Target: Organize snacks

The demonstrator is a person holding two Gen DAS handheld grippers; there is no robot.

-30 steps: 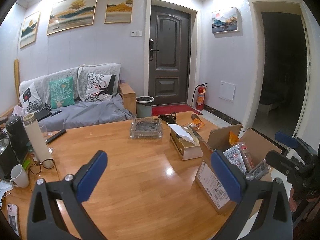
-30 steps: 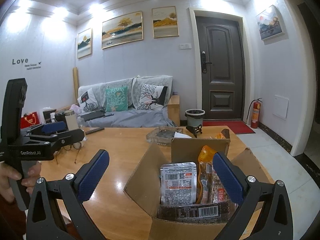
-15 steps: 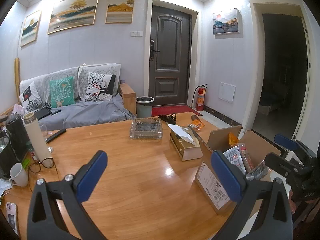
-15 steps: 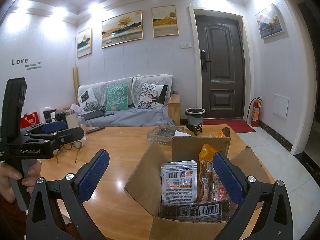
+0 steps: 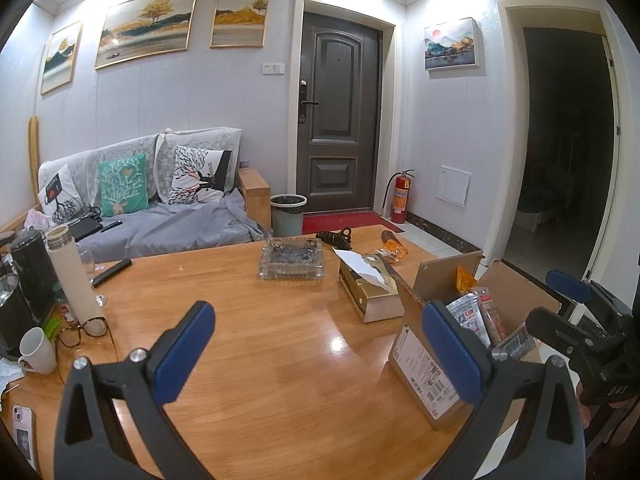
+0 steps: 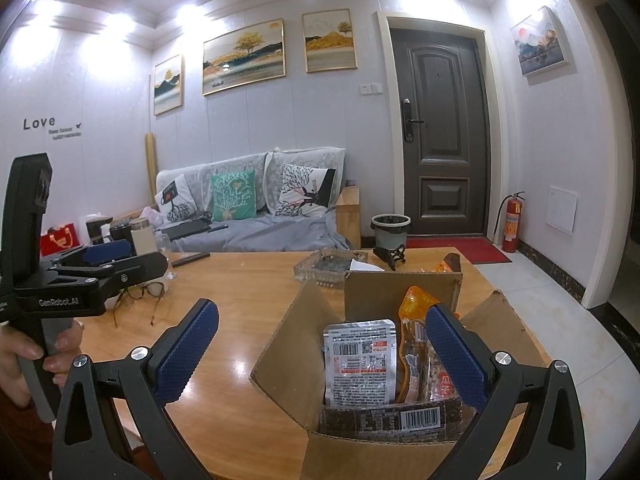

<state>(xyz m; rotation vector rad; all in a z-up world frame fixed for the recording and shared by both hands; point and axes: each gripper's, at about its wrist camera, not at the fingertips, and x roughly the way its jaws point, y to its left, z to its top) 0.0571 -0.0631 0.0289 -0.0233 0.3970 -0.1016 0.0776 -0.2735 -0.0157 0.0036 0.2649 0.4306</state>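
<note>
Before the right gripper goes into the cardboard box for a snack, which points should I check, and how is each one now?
1. Right gripper open and empty: ok.
2. Cardboard box flaps open: ok.
3. Silver snack packet upright and reachable: ok.
4. Left gripper open, over bare table, away from the box: ok.
5. Free table space to lay snacks: ok.
6. Whether packets are wedged by the dark packet in front: cannot tell.
</note>
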